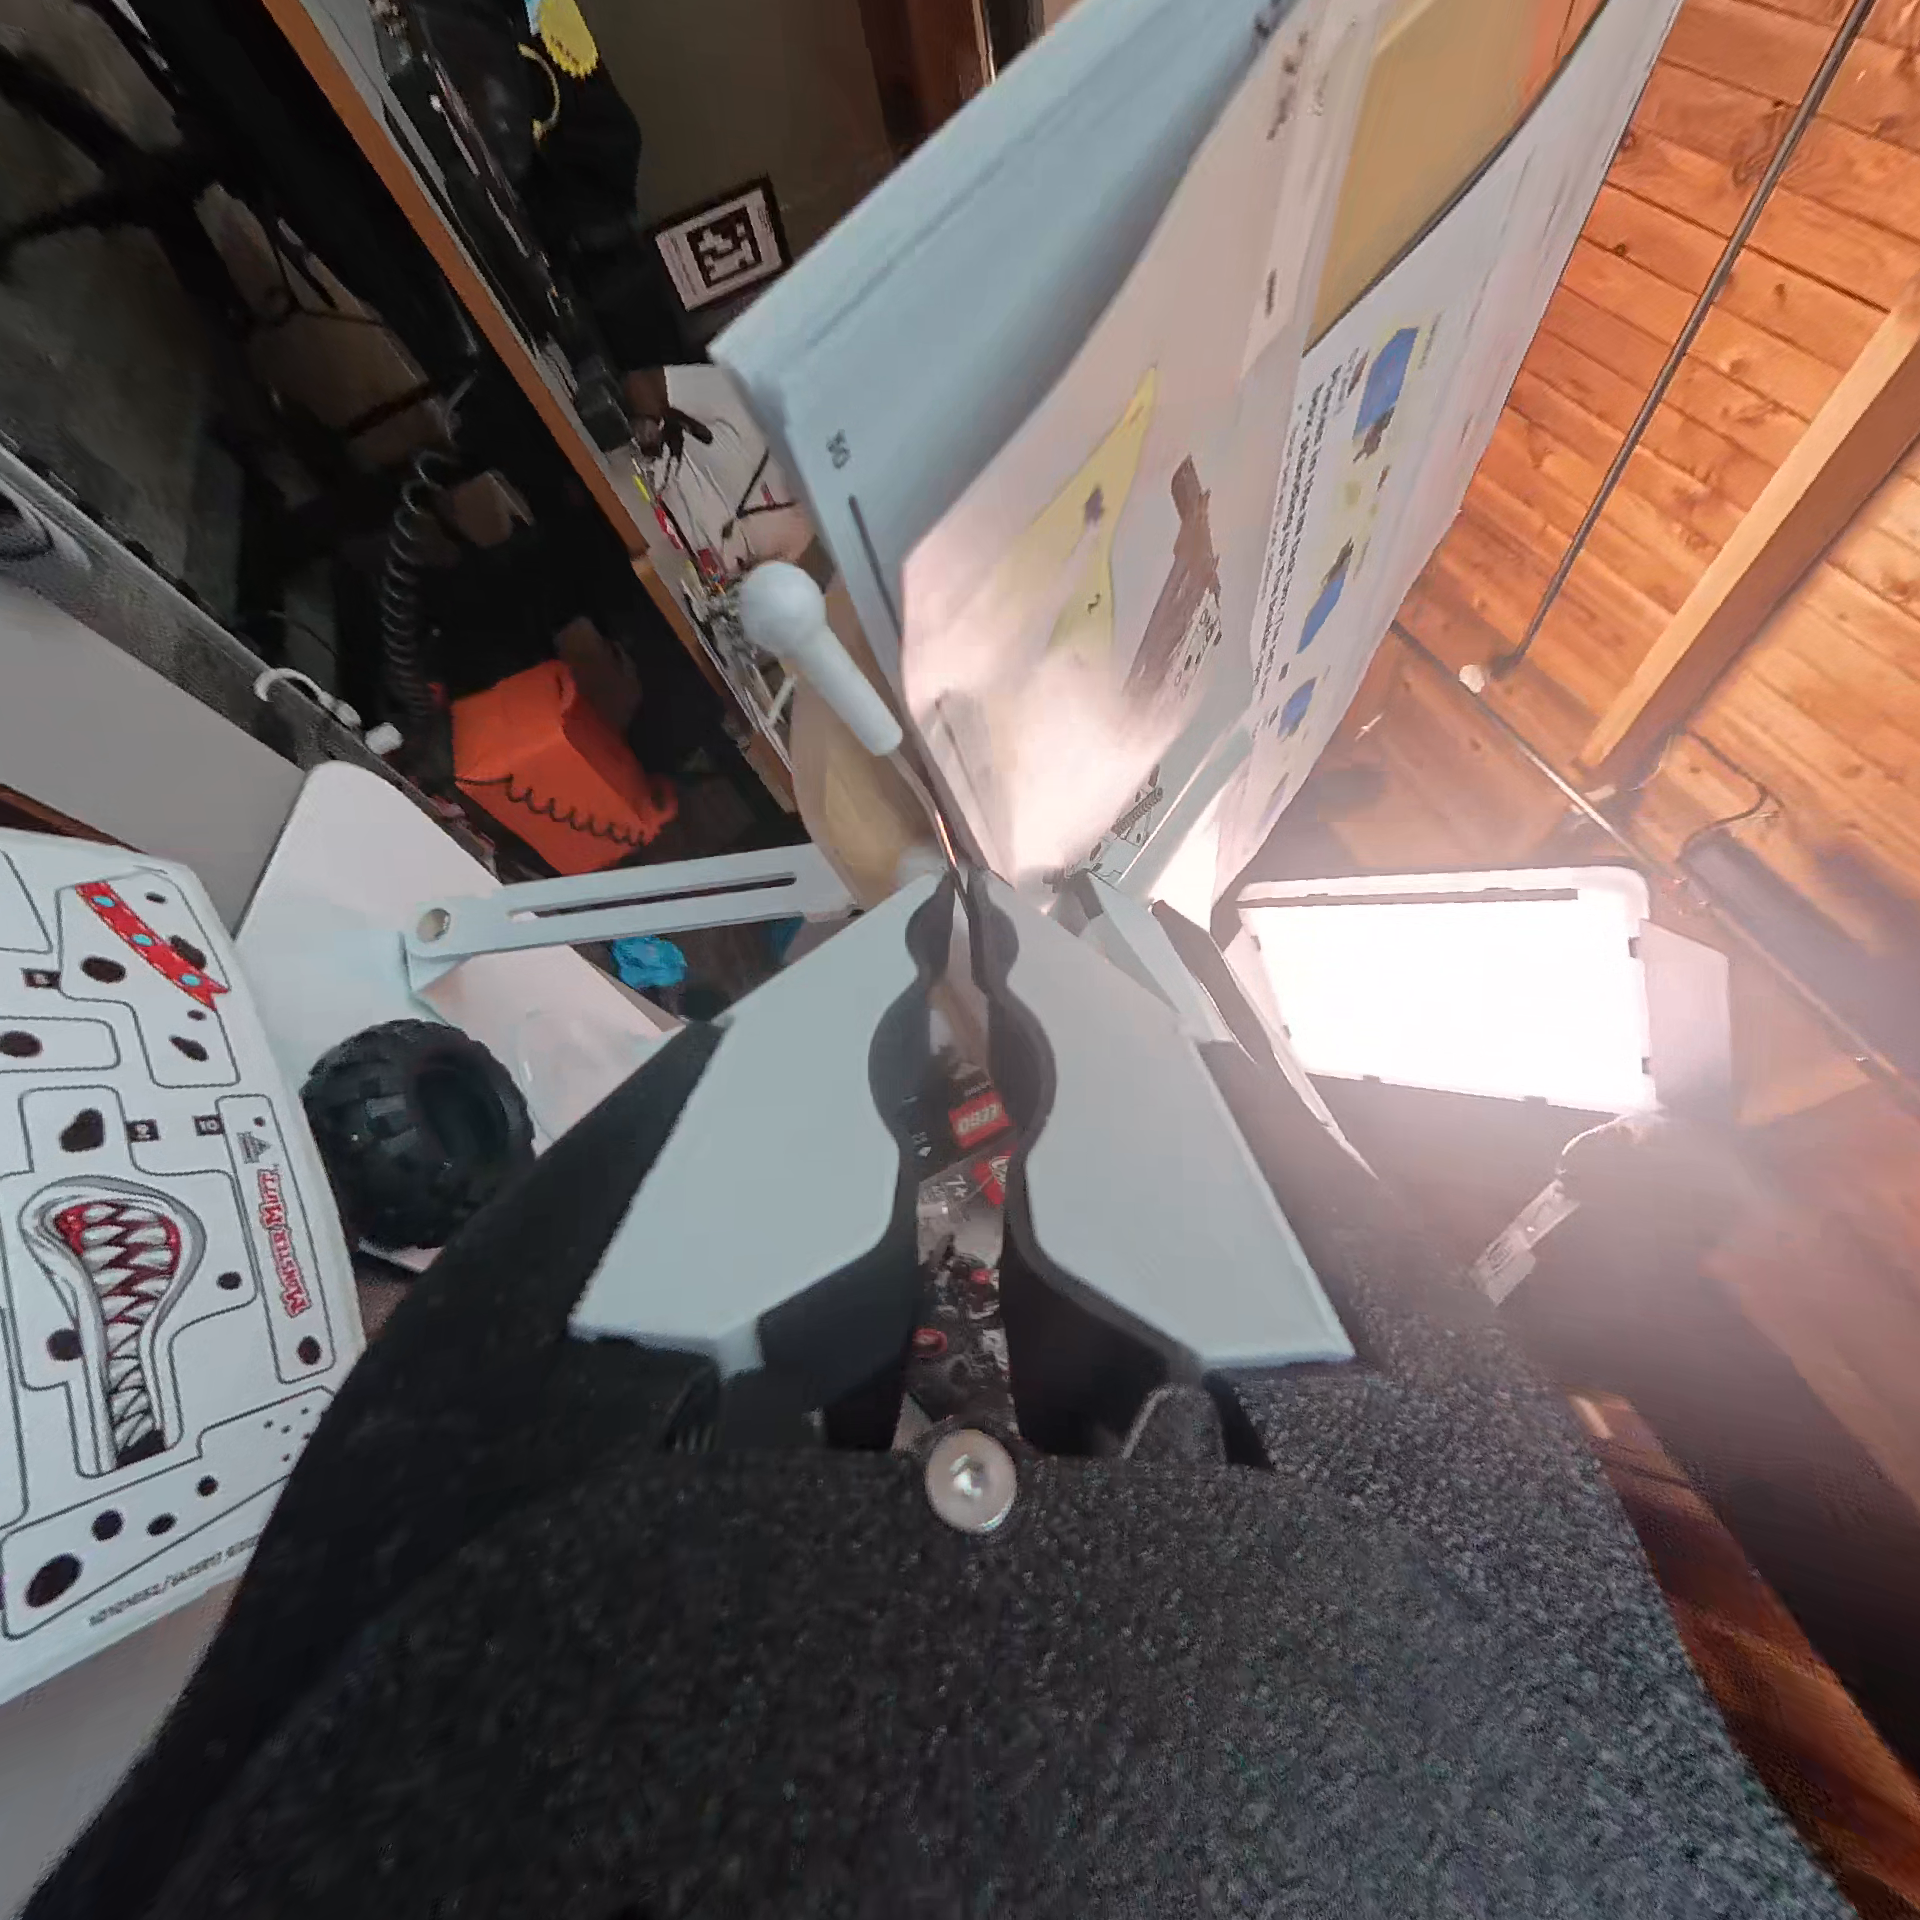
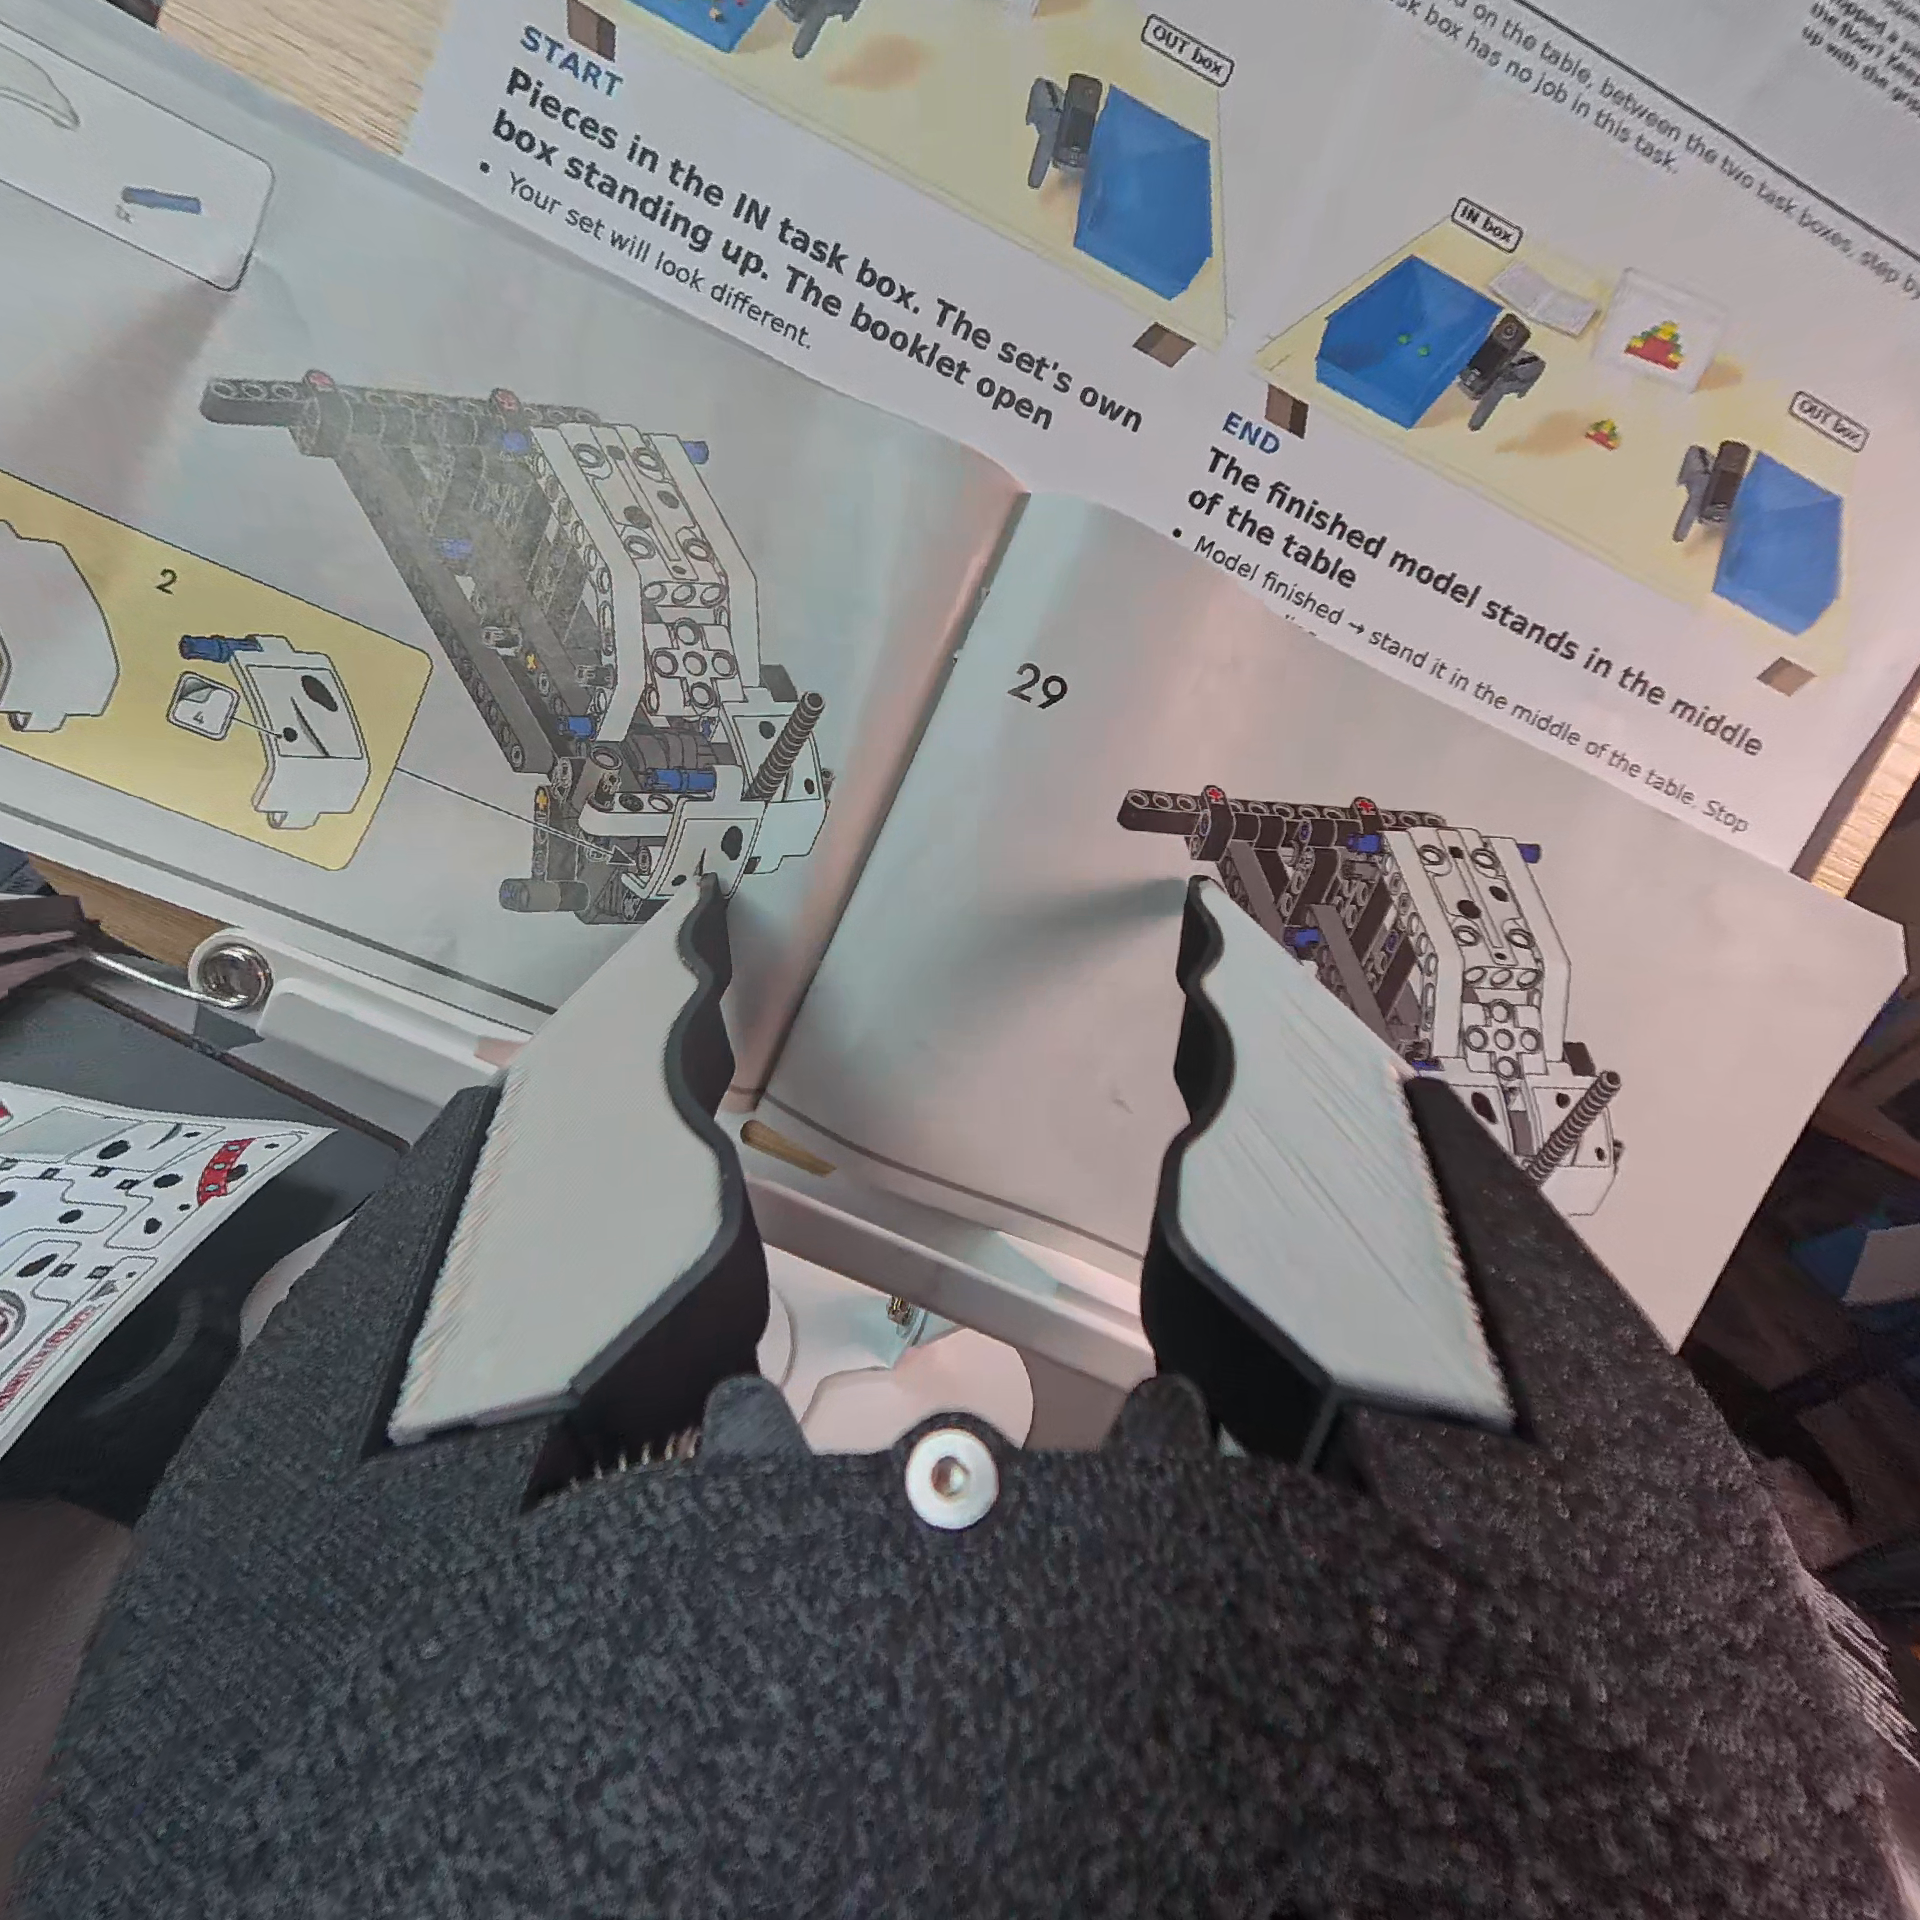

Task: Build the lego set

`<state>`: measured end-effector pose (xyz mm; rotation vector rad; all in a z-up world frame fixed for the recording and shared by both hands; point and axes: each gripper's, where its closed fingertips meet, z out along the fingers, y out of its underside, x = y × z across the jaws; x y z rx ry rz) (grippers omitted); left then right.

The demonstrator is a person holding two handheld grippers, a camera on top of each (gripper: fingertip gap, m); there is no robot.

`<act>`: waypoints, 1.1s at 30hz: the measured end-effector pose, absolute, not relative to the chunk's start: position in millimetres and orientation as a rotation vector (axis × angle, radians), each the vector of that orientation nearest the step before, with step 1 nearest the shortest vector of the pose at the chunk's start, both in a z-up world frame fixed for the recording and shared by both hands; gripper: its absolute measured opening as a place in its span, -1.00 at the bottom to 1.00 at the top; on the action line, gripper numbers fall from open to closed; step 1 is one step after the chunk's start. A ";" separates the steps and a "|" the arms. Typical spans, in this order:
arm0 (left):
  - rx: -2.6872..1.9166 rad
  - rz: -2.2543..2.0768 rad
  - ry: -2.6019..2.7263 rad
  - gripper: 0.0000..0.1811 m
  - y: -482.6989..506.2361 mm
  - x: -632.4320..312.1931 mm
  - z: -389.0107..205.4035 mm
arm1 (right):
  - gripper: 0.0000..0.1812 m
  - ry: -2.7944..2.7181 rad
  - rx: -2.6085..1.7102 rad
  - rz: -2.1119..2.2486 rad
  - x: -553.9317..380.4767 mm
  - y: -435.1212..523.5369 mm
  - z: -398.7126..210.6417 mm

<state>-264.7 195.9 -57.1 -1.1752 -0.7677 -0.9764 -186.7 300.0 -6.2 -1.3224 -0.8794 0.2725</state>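
Observation:
The Lego instruction booklet [image 2: 914,644] stands open on a white book stand [image 2: 966,1309], showing drawings of a grey and white Technic frame. My right gripper [image 2: 945,894] is open and empty, its tips just in front of the booklet's lower middle, either side of the fold. In the left wrist view the booklet [image 1: 1039,623] is seen edge on with a blurred, lifted page. My left gripper [image 1: 961,888] is shut at that page's lower edge and seems to pinch it. A black tyre [image 1: 416,1122] lies left of it.
A printed task sheet [image 2: 1039,260] stands behind the booklet. A sticker sheet [image 1: 135,1195] lies at the left, also in the right wrist view [image 2: 104,1226]. The stand's white page-holder arms [image 1: 821,665] stick out. A bright light panel [image 1: 1444,987] glares at the right.

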 end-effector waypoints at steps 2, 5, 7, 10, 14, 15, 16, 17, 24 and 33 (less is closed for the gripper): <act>-1.196 -0.823 -0.749 -1.00 192.7 -261.9 -54.4 | -0.05 -0.878 -1.322 0.275 -187.0 299.3 -6.6; -1.231 -0.694 -0.727 -0.99 194.7 -261.1 -51.6 | -0.09 -0.868 -1.310 0.281 -187.1 298.2 -7.6; -1.378 -0.430 -0.572 -0.99 197.2 -260.6 -44.7 | -0.11 -0.860 -1.310 0.289 -187.0 297.6 -8.2; -1.491 -0.354 -0.488 -0.98 201.1 -256.8 -37.6 | -0.12 -0.851 -1.312 0.302 -188.9 296.6 -8.6; -1.296 -0.722 -0.693 -0.98 192.4 -261.5 -59.0 | -0.15 -0.820 -1.319 0.326 -189.6 295.3 -10.1; -1.226 -0.814 -0.735 -0.97 190.5 -258.3 -66.6 | -0.14 -0.815 -1.324 0.336 -189.5 295.4 -10.6; -1.158 -0.873 -0.778 -1.00 188.7 -255.3 -72.8 | -0.14 -0.811 -1.325 0.338 -189.3 295.6 -10.6; -1.089 -0.891 -0.815 -1.00 185.4 -256.1 -76.2 | -0.14 -0.807 -1.321 0.334 -188.9 296.4 -10.5; -1.231 -0.711 -0.674 -1.00 191.1 -253.9 -44.2 | -0.15 -0.828 -1.326 0.335 -189.9 297.3 -10.5; -1.026 -1.158 -1.037 -0.11 175.8 -234.9 -94.3 | -0.15 -0.829 -1.325 0.340 -189.9 298.0 -10.5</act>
